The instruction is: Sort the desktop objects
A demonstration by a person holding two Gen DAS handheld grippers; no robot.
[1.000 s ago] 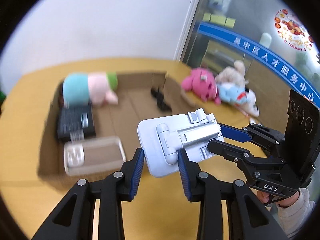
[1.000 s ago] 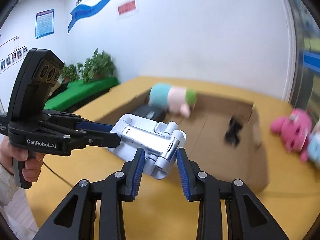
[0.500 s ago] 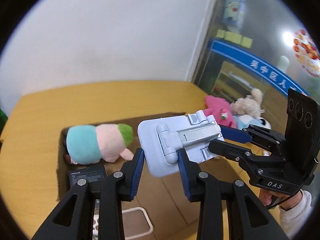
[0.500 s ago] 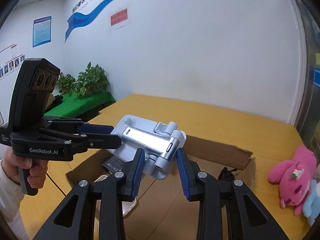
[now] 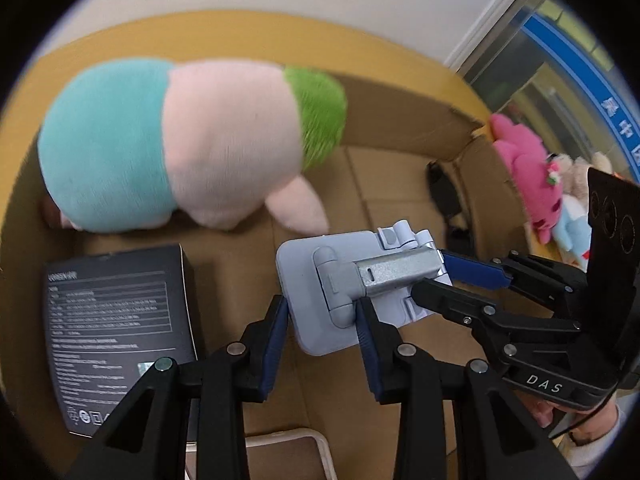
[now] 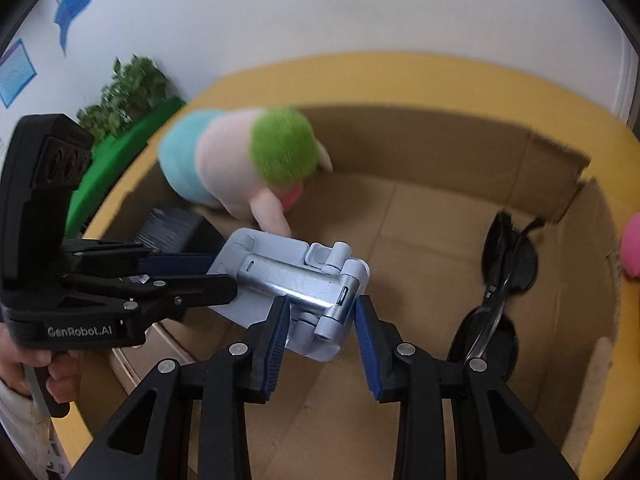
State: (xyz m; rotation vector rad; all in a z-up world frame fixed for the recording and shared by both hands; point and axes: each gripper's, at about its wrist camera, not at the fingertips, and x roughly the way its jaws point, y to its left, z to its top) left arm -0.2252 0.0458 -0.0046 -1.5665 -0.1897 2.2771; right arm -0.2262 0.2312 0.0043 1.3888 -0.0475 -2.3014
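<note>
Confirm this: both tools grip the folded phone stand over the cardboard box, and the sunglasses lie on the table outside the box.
Wrong on the sunglasses: the right wrist view shows them inside the cardboard box, near its right wall. Both the left tool and right tool do grip the phone stand over the box.

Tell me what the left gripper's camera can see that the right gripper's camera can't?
Only the left wrist view shows the black box's printed label, a white tray and other plush toys outside the cardboard box. Only the right wrist view shows the sunglasses and a potted plant. Both show the folding stand, clamped by the left gripper and right gripper, and the pastel plush.
</note>
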